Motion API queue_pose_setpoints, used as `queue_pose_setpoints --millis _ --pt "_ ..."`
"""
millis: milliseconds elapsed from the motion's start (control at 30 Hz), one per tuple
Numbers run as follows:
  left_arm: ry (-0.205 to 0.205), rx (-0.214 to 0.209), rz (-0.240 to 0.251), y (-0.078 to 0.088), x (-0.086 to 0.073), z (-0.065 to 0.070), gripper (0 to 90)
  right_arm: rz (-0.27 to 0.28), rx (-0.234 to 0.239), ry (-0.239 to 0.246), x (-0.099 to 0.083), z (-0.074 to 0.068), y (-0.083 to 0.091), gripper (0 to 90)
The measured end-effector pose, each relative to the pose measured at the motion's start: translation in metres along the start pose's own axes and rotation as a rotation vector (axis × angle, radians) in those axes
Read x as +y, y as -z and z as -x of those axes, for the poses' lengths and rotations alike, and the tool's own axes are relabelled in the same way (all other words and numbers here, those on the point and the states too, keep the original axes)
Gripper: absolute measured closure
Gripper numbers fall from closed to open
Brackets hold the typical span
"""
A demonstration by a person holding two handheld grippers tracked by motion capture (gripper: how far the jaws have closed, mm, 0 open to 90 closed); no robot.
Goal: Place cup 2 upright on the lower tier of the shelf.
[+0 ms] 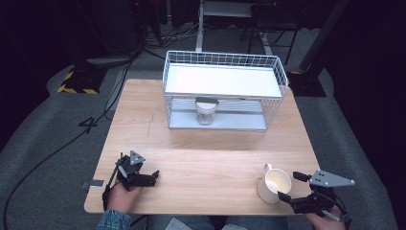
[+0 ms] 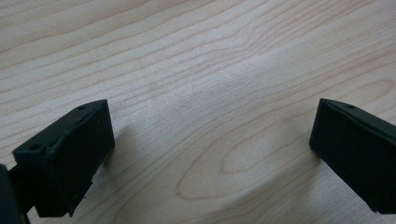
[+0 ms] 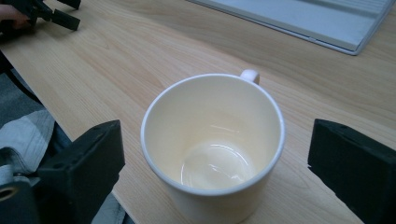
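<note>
Both tools wide; right tool (image 1: 288,186) straddling cream ceramic mug (image 1: 274,185), pads clear. Next: close squarely, carry toward far white wire rack (image 1: 224,91).

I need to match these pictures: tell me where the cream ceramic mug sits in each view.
High view: the cream ceramic mug stands at the table's near right edge, beside the right tool.
Left gripper view: not in it.
Right gripper view: centre, between the open jaws.
Shared landmark: the light wooden table.
</note>
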State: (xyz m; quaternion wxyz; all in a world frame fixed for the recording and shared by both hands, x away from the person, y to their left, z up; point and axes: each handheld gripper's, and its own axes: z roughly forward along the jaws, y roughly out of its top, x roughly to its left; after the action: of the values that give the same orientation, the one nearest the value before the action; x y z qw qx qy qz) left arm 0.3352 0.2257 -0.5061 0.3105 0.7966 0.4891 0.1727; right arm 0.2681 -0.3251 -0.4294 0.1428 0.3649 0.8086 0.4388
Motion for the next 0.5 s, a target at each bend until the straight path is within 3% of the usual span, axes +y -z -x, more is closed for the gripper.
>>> queue_pose_setpoints --millis 500 --pt "0.0 0.0 0.0 0.0 0.0 0.0 0.4 -0.07 -0.02 0.013 -0.011 0.0 -0.031 0.0"
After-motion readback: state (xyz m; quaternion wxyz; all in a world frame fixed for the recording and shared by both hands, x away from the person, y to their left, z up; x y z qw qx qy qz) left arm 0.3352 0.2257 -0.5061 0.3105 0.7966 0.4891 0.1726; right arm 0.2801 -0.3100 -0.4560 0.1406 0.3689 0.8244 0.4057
